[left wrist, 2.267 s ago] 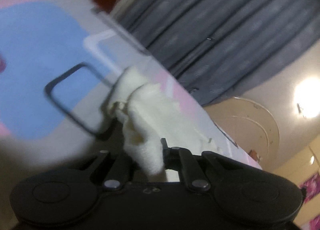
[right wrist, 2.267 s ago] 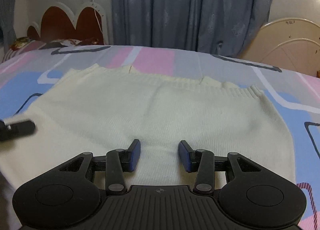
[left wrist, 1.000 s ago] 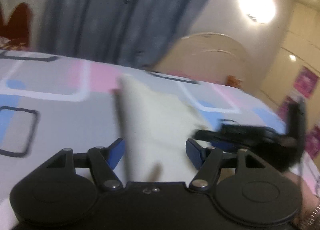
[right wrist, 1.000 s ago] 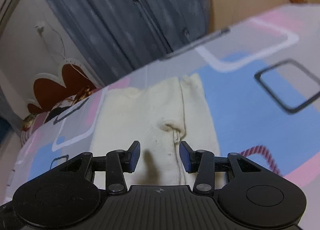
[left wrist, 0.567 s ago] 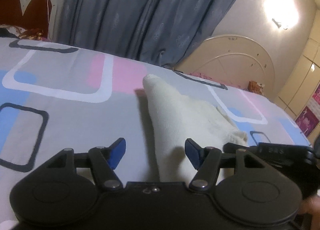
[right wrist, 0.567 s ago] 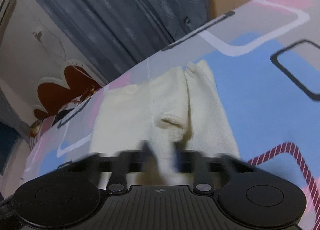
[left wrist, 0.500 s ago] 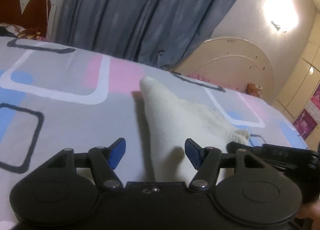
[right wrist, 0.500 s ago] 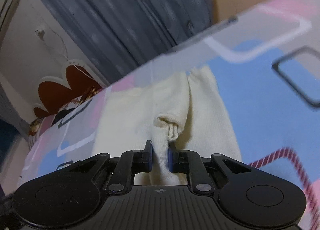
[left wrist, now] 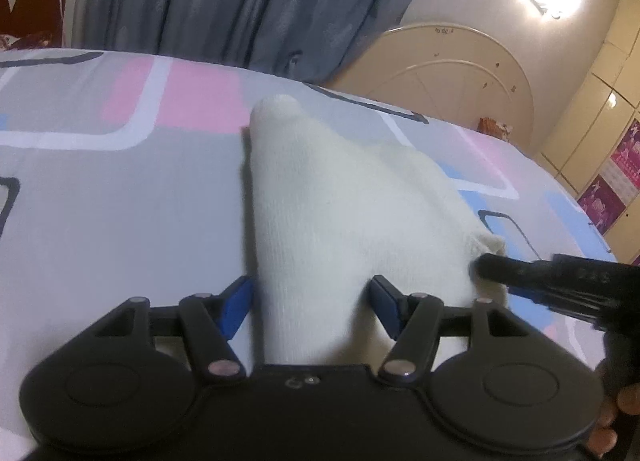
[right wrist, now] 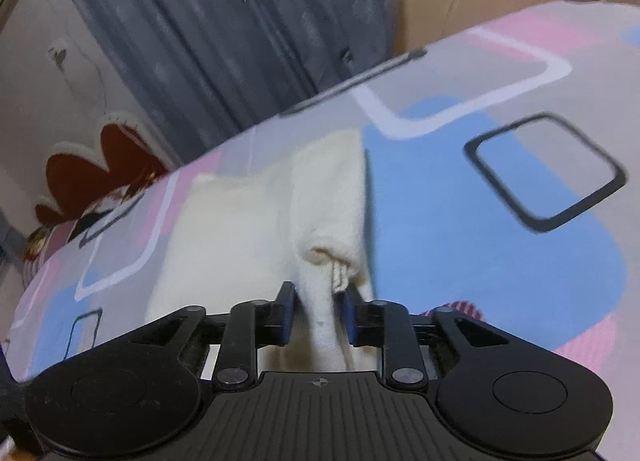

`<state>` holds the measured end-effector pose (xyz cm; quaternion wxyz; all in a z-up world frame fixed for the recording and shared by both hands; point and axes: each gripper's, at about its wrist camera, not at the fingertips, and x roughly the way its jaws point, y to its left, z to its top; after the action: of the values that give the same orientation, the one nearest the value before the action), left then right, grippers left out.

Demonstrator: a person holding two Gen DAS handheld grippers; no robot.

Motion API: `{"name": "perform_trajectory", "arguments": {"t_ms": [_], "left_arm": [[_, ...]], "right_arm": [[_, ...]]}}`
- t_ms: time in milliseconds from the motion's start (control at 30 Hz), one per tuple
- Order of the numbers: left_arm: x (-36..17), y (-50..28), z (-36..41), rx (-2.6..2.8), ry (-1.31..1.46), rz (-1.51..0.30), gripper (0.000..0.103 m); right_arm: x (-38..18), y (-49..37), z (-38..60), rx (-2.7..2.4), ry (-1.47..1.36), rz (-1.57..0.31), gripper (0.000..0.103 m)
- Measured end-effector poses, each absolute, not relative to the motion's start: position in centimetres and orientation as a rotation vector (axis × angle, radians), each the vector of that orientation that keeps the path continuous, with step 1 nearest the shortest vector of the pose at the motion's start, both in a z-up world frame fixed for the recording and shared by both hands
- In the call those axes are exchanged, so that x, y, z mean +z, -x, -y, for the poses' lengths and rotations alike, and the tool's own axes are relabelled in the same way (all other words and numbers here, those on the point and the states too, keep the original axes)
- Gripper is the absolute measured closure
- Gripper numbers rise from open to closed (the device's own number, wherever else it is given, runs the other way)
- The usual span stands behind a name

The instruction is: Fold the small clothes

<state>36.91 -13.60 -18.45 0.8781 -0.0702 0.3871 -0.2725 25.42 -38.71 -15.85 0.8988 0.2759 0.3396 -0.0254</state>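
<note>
A cream knit garment (left wrist: 340, 213) lies folded lengthwise on the patterned bedsheet (left wrist: 100, 201). My left gripper (left wrist: 311, 301) is open, its blue-padded fingers either side of the garment's near end. In the right wrist view the garment (right wrist: 240, 221) runs away from me, a folded strip on its right side. My right gripper (right wrist: 316, 305) is shut on the garment's near edge, where the cloth bunches between the fingers. The right gripper also shows in the left wrist view (left wrist: 520, 273), at the garment's right corner.
The bed is covered by a grey sheet with pink, blue and white rectangles (right wrist: 500, 221). Grey-blue curtains (left wrist: 240, 1) hang behind it. A red headboard (right wrist: 92, 177) is at the left, a cream arched footboard (left wrist: 452, 65) at the right.
My left gripper let go of the garment and came down level with the bed, open at the folded garment's near end. My right gripper closed on the garment's near edge.
</note>
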Motion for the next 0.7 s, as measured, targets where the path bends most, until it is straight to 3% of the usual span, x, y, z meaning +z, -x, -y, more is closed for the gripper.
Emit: {"name": "perform_trajectory", "arguments": {"t_ms": [167,367,467,700], "left_arm": [[-17.9,-35.3,13.0,-0.593,0.112,-0.789,0.04],[-19.4,-34.0,13.9,-0.594,0.081,-0.825,0.041],[-19.3,-33.5,14.2,-0.613,0.073,-0.828,0.041],[-19.3,-33.4,14.0,-0.615,0.087,-0.84,0.041]], "right_arm": [[-13.6,-22.8,37.7,-0.044,-0.503,-0.681,0.078],[-16.5,-22.0,35.9,-0.099,-0.413,-0.802,0.079],[-16.8,-20.7,36.4,-0.077,-0.487,-0.803,0.089],[-16.4,-19.7,36.4,-0.052,-0.521,-0.821,0.088]]}}
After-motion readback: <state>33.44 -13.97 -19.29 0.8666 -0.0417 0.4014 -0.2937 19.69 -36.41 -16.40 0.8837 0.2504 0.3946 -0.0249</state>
